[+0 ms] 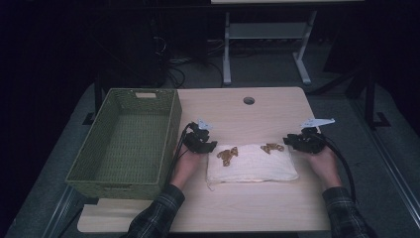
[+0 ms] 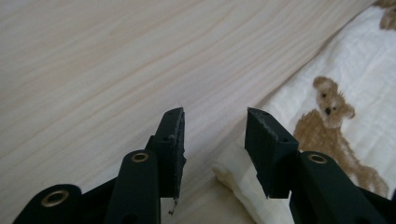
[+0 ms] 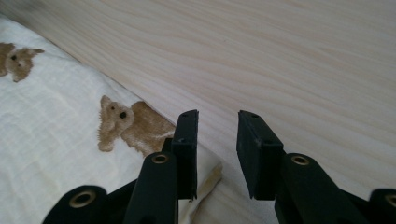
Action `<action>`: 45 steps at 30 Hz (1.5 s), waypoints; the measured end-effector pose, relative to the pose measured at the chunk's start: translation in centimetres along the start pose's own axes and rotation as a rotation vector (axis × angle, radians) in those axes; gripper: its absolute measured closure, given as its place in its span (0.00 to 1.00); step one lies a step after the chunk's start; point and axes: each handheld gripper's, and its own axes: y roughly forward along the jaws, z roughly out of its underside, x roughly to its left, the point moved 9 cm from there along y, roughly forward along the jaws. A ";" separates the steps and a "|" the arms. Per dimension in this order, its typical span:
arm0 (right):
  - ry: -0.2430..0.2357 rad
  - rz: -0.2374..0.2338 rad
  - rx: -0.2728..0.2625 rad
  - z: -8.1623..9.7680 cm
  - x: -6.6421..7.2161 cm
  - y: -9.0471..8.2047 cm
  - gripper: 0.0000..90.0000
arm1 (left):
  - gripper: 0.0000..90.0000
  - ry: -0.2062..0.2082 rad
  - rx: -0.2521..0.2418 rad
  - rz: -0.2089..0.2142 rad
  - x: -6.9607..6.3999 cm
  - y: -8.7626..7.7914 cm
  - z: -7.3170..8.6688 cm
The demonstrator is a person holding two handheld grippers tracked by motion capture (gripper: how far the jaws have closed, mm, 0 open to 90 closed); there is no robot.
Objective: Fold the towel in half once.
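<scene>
A white folded cloth [image 1: 252,163] printed with brown teddy bears lies flat on the light wood table [image 1: 257,213]. My left gripper [image 1: 200,141] is at the cloth's far left corner and my right gripper [image 1: 304,141] at its far right corner. In the left gripper view the left gripper [image 2: 215,114] is open, and the cloth's corner [image 2: 233,170] lies low between the jaws, untouched by the pads. In the right gripper view the right gripper [image 3: 218,114] is open too; the cloth's corner [image 3: 208,170] reaches just past its left jaw, with bare wood in the gap.
A green woven basket [image 1: 84,163], with nothing in it, stands on the table's left side, close to my left hand. A round cable hole [image 1: 248,100] sits near the far edge. Beyond the table are dark floor, cables and white desk legs [image 1: 227,49].
</scene>
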 end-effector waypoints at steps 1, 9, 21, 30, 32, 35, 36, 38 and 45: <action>-0.001 -0.002 0.007 0.1 -0.1 0.2 0.76 | 0.65 0.001 0.006 -0.002 0.0 0.2 0.1; -0.002 0.002 0.068 1.2 0.0 1.4 0.83 | 0.75 0.016 0.032 -0.003 0.1 1.1 0.9; -0.015 0.007 0.070 1.3 0.3 1.1 0.98 | 0.98 -0.022 0.019 0.039 -0.4 0.8 0.6; -0.007 0.015 -0.008 -0.2 -0.4 -0.6 0.98 | 0.98 -0.025 -0.098 0.022 -0.1 -1.6 -1.8; -0.005 0.014 -0.035 -0.8 -0.4 -1.1 0.98 | 0.98 -0.026 -0.121 0.012 -0.1 -2.0 -2.3; -0.009 0.018 -0.058 -1.9 -0.5 -1.7 0.98 | 0.98 -0.023 -0.149 -0.005 0.2 -2.8 -3.3; -0.012 0.020 -0.069 -2.2 -0.4 -1.9 0.98 | 0.98 -0.029 -0.165 -0.009 0.4 -3.1 -3.7; -0.016 0.020 -0.072 -2.9 -0.5 -2.2 0.98 | 0.98 -0.034 -0.176 -0.005 0.4 -3.4 -4.0; -0.035 0.012 -0.085 -3.2 0.0 -2.5 0.98 | 0.98 -0.021 -0.162 -0.007 0.3 -3.7 -3.3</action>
